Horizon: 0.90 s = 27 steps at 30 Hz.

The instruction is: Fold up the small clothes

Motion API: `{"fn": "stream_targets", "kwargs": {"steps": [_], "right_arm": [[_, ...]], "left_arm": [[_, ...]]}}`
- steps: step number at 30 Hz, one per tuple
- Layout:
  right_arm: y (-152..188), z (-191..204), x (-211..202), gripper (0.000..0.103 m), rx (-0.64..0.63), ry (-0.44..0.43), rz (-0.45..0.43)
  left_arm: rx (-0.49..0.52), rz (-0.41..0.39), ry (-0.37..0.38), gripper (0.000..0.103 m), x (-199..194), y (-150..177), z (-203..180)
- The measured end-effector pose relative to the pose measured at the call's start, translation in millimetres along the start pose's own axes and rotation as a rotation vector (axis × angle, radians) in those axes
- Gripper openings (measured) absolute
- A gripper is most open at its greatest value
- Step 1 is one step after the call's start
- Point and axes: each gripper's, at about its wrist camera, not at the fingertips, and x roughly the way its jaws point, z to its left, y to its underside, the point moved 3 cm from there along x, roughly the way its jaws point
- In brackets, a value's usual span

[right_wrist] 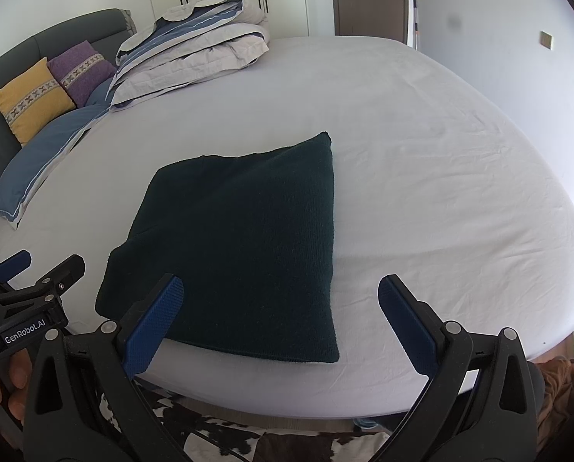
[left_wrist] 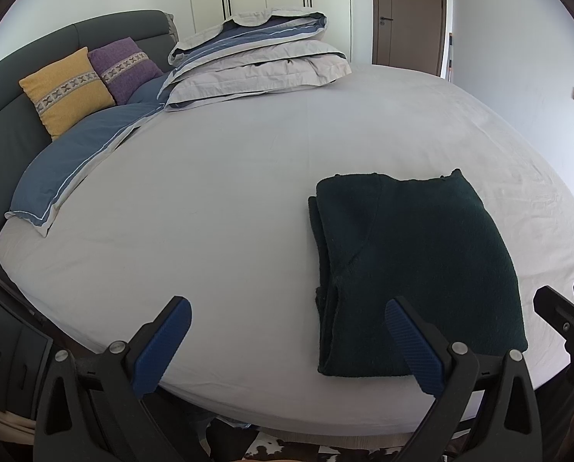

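A dark green knitted garment (left_wrist: 414, 265) lies folded into a thick rectangle on the pale grey bed sheet (left_wrist: 210, 200), near the bed's front edge. My left gripper (left_wrist: 288, 317) is open above that edge, its right finger over the garment's near left corner, nothing held. In the right wrist view the same garment (right_wrist: 244, 238) lies flat, and my right gripper (right_wrist: 281, 294) hangs open above its near edge, its left finger over the near left part, empty. The left gripper (right_wrist: 40, 265) shows at the left there, held by a hand (right_wrist: 2, 385).
A folded grey and blue duvet (left_wrist: 256, 57) is stacked at the back of the bed. Yellow (left_wrist: 65, 88) and purple (left_wrist: 125, 67) cushions lean on the dark headboard (left_wrist: 25, 57), with a blue pillow (left_wrist: 75, 161) below. A cowhide rug (right_wrist: 248, 439) lies under the bed's front edge.
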Motion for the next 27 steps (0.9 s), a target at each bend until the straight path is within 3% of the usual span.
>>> {"fn": "stream_targets", "kwargs": {"steps": [27], "right_arm": [[0.6, 0.1, 0.0, 0.103, -0.001, -0.001, 0.002]], "left_arm": [[0.004, 0.009, 0.008, 0.103, 3.7, 2.2, 0.1]]}}
